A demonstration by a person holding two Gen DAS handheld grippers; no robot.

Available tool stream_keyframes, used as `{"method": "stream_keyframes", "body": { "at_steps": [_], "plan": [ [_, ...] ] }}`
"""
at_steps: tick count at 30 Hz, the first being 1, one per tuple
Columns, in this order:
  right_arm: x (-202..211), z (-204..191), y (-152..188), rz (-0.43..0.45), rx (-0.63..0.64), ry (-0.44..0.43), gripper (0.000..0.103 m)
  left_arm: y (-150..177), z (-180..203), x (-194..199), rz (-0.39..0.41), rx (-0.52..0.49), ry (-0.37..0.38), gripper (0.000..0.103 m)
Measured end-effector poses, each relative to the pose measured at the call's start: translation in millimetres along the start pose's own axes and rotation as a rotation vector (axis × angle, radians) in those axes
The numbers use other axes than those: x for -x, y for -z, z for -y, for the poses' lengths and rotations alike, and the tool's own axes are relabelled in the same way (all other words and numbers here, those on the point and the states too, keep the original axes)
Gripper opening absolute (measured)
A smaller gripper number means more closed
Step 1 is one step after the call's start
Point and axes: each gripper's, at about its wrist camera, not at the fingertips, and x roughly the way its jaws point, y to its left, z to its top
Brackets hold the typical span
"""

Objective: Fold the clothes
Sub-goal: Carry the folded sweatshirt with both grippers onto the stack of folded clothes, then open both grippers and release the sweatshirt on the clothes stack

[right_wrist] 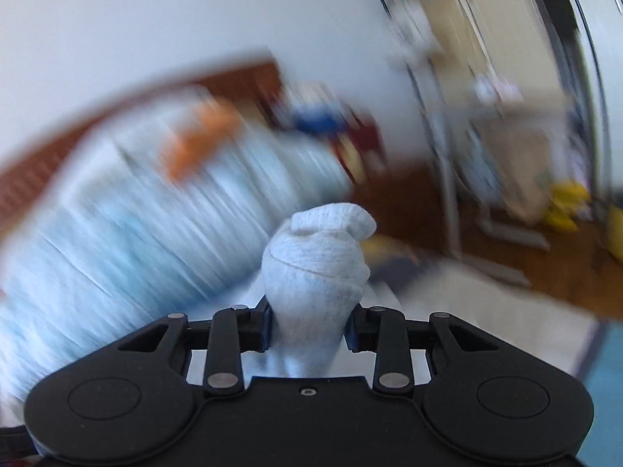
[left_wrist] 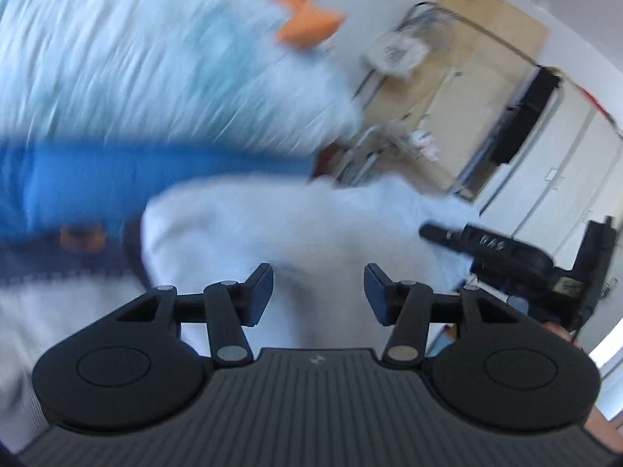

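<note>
In the left wrist view my left gripper [left_wrist: 318, 297] is open, with nothing pressed between its blue pads; a white garment [left_wrist: 272, 225] lies spread just beyond them. At the garment's right edge the right gripper [left_wrist: 426, 231] shows as a black tool. In the right wrist view my right gripper [right_wrist: 309, 329] is shut on a bunched fold of the white knitted garment [right_wrist: 315, 264], which stands up between the pads. Both views are blurred by motion.
A blue garment [left_wrist: 117, 183] lies left of the white one. Pale blue striped bedding [left_wrist: 136, 58] with an orange item [left_wrist: 307, 19] on it fills the upper left. A metal rack [right_wrist: 447, 155] stands on the wooden floor [right_wrist: 506, 272], with yellow things [right_wrist: 564, 202] beside it.
</note>
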Motion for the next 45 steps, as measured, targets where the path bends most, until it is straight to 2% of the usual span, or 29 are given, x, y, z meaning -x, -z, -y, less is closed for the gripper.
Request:
{"method": "stream_keyframes", "body": {
  "at_steps": [2,4,7,9,10,11,14,16,17,20,21,23,24,25,26,27,29,31,34,38,40,41,42,43,45],
  "plan": [
    [-12,18,24,-0.007,-0.064,0.010,0.041,18,-20,-14,0.006,0.080,0.002,0.062],
    [-12,39,39,0.009,-0.180,-0.019,0.045,22,-30,-26,-0.021,0.143,0.019,0.065],
    [-15,59,40,-0.009,-0.288,-0.065,0.048,20,-12,-19,0.005,0.039,-0.019,0.065],
    [-16,66,32,-0.016,-0.323,-0.063,0.063,21,3,-22,0.021,-0.055,-0.093,0.065],
    [-13,69,28,0.000,-0.323,-0.023,0.073,23,8,-22,0.026,-0.068,-0.117,0.066],
    [-9,72,24,0.016,-0.319,0.016,0.077,23,10,-22,0.030,-0.055,-0.120,0.066],
    [9,63,12,0.096,-0.213,0.132,0.078,23,16,-20,0.043,-0.024,-0.129,0.065],
    [22,57,4,0.147,-0.141,0.205,0.074,22,26,-13,0.081,-0.077,-0.139,0.062],
    [27,52,3,0.157,-0.091,0.194,0.070,22,32,-7,0.107,-0.115,-0.145,0.062],
    [40,32,5,0.175,0.058,0.141,0.067,22,53,12,0.223,-0.226,-0.115,0.062],
    [43,26,7,0.177,0.101,0.118,0.067,21,56,16,0.258,-0.237,-0.085,0.062],
    [39,15,14,0.154,0.139,0.105,0.067,16,55,11,0.287,-0.198,-0.003,0.062],
    [35,10,17,0.135,0.142,0.105,0.067,13,51,1,0.274,-0.164,0.046,0.062],
    [31,6,20,0.116,0.144,0.104,0.067,9,48,-14,0.225,-0.149,0.083,0.062],
    [27,1,23,0.098,0.147,0.104,0.067,4,44,-30,0.161,-0.133,0.060,0.061],
    [22,-3,25,0.085,0.161,0.108,0.067,0,38,-45,0.105,-0.102,0.017,0.056],
    [12,-8,30,0.061,0.197,0.127,0.067,0,31,-51,0.094,-0.097,0.000,0.056],
    [-3,-10,35,0.024,0.233,0.136,0.066,-2,29,-55,0.075,-0.118,-0.029,0.051],
    [-17,-2,40,0.009,0.205,0.140,0.067,-6,30,-58,0.035,-0.110,-0.046,0.050],
    [-25,9,49,0.021,0.161,0.130,0.067,-2,25,-63,0.024,-0.101,-0.037,0.050],
    [-17,4,52,0.036,0.146,0.171,0.067,-3,36,-57,-0.005,-0.149,-0.069,0.050],
    [-6,-2,54,0.062,0.141,0.220,0.069,-3,50,-50,-0.018,-0.209,-0.101,0.052],
    [13,-10,57,0.092,0.139,0.270,0.071,-3,64,-40,-0.019,-0.261,-0.134,0.068],
    [33,-17,60,0.121,0.136,0.315,0.074,-2,77,-30,-0.008,-0.299,-0.162,0.089],
    [73,-23,66,0.147,0.111,0.311,0.082,3,99,-8,0.029,-0.369,-0.190,0.098]
  ]
}}
